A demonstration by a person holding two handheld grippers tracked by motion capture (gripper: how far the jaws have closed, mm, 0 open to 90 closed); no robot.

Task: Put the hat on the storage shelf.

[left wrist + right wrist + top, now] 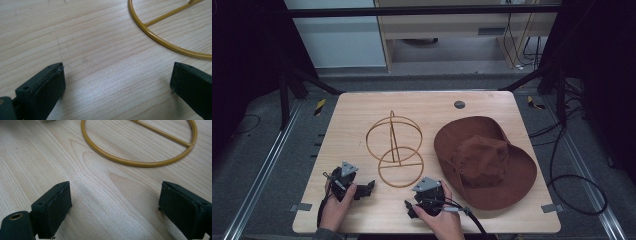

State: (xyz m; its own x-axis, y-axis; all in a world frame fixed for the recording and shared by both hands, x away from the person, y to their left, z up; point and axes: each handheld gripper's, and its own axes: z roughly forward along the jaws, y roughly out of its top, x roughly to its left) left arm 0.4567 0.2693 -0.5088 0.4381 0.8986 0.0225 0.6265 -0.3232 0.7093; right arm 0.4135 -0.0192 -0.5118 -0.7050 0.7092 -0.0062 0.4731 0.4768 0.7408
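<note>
A gold wire hat stand (394,131) stands upright in the middle of the wooden table (357,112), on a flat round base ring (401,167). A brown wide-brimmed hat (484,160) lies on the table just right of it, crown up. My left gripper (357,186) rests near the front edge, left of the ring, and is open with nothing in it. My right gripper (424,195) sits in front of the ring, close to the hat's brim, also open. The base ring (162,41) lies ahead of the left gripper (117,75). The ring (135,163) also lies ahead of the right gripper (113,195).
A small grey disc (459,104) is set into the table near its far edge. Black frame struts (557,85) rise at both far corners. Cables (579,185) lie on the floor to the right. Bare wood spreads left of the stand.
</note>
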